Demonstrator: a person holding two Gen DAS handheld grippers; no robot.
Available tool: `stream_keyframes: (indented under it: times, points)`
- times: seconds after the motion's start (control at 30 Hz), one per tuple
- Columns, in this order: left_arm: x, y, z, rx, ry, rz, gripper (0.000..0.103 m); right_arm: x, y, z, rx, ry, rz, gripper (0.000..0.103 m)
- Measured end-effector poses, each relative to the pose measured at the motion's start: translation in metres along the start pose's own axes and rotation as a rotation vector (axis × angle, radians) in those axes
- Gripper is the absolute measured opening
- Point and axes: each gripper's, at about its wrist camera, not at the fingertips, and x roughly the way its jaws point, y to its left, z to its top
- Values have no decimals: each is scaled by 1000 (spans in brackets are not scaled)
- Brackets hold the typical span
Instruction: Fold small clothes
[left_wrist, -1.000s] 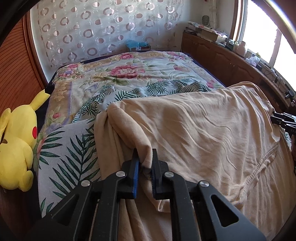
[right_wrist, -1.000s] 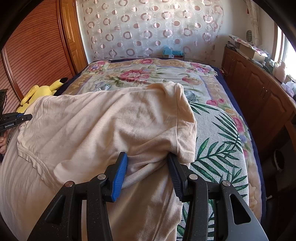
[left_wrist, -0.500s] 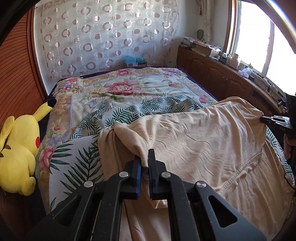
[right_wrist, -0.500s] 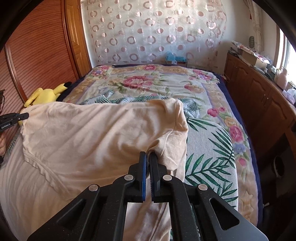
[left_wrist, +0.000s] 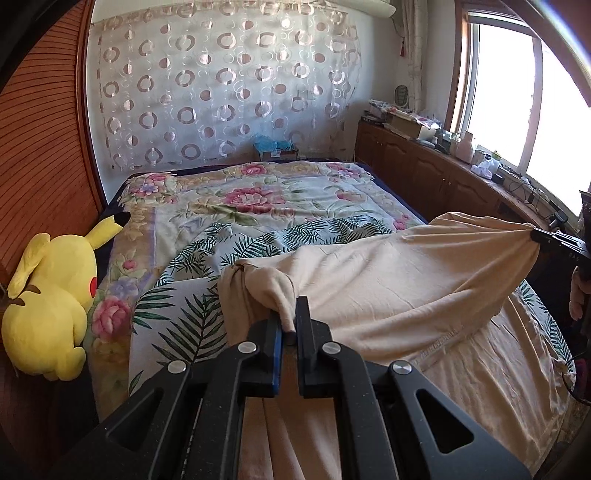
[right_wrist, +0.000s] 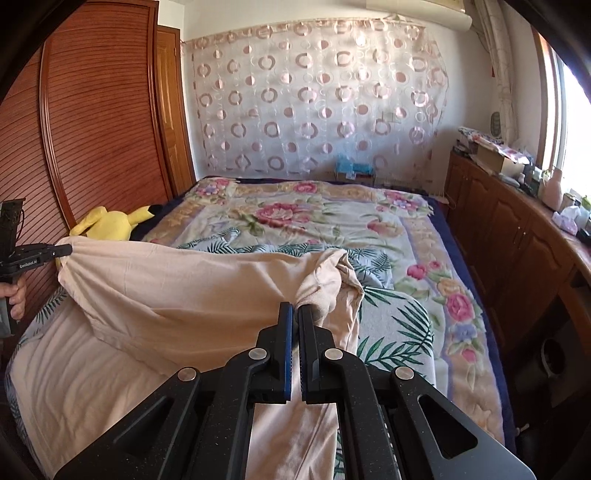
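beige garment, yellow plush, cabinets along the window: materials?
Beige garment: looks like soft matte cotton knit; fine wrinkles, stitched hem, drapes limply.
Yellow plush: fuzzy matte synthetic pile, probably polyester.
Cabinets: reddish-brown wood or veneer, semi-gloss, raised panel doors.

Open floral bedspread (left_wrist: 258, 199) ahead; yellow plush toy (left_wrist: 51, 306) flanking left edge.

Black fingers (left_wrist: 305, 321), blue pads (right_wrist: 288, 354), silver screws; bare skin.
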Motion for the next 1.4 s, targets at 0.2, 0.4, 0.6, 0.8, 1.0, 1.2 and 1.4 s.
stream_keyframes:
  times: [0.2,0.4,0.6,0.8,1.0,1.2,1.4]
  points:
    - [-25,-5,-12,1,-23,5,7,-25,6,-21,4,-24,9,3]
    - [-49,-11,-40,6,-31,8,7,-54,13,-51,-7,-27,26,3]
    - [-77,-16,-72,-1,-35,17,7,-86,20,-71,-23,-20,32,3]
    - [-113,-25,-100,-32,-58,15,7,-127,23,-92,0,-33,65,3]
    - [-145,-18,-121,-90,-85,15,7,-161,20,-110,0,-41,75,3]
    - [-139,-19,-133,-75,-37,33,7,-160,25,-127,-28,38,69,3]
    - [-115,-6,-156,-105,52,73,21,-121,30,-136,-43,145,39,4]
